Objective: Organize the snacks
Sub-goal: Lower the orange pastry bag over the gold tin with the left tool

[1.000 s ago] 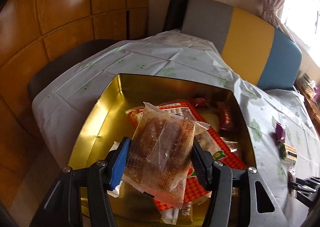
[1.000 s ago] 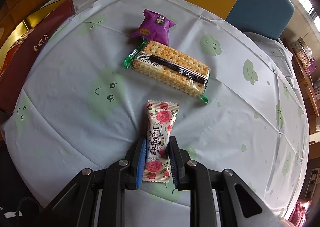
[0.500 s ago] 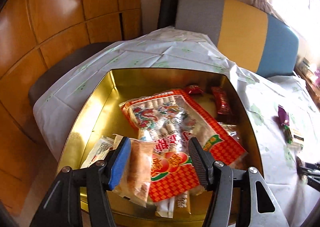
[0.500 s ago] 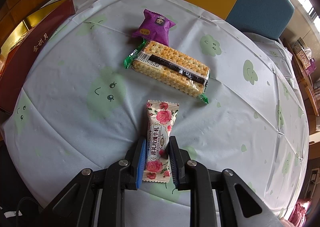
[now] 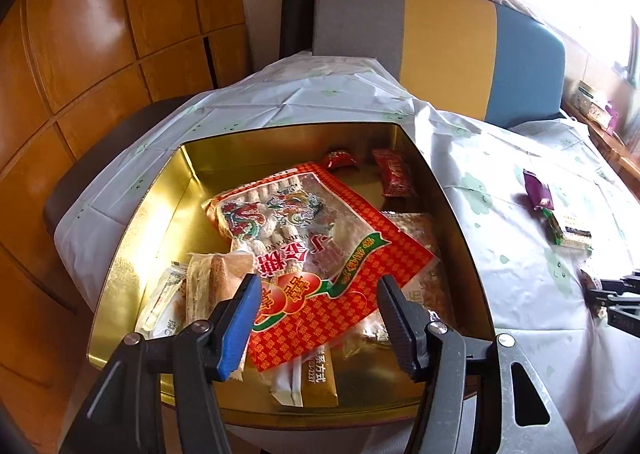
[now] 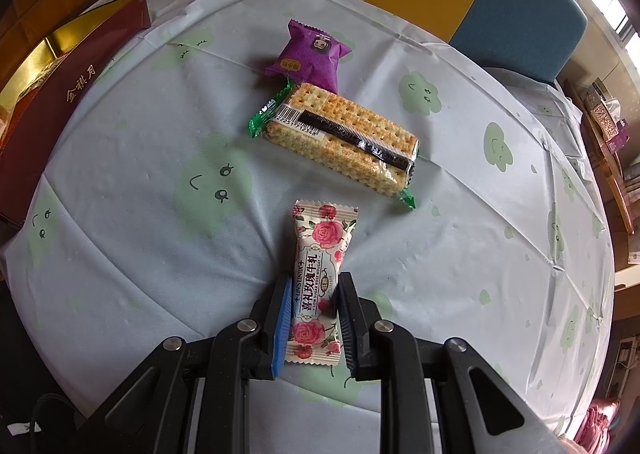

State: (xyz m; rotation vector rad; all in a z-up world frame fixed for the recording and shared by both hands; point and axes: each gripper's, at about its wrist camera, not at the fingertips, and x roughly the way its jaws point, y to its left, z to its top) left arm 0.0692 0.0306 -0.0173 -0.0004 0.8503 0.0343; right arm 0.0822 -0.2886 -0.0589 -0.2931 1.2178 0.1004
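Observation:
In the left wrist view an open gold tin holds a big red peanut bag, small red candies and a brown clear-wrapped snack lying at its left front. My left gripper hovers open over the tin's front, with nothing between its fingers. In the right wrist view my right gripper is shut on a rose-printed nougat packet, its pads pressing the packet's long sides low over the tablecloth. Beyond it lie a cracker pack and a purple snack packet.
The round table wears a pale cloth with green cloud faces. The tin's maroon side stands at the left of the right wrist view. A grey, yellow and blue chair back is behind the table, with wooden panels to the left.
The left gripper let go of the brown snack, which now lies in the tin's left front, and the gripper shifted over the tin. The right gripper and nougat have not moved.

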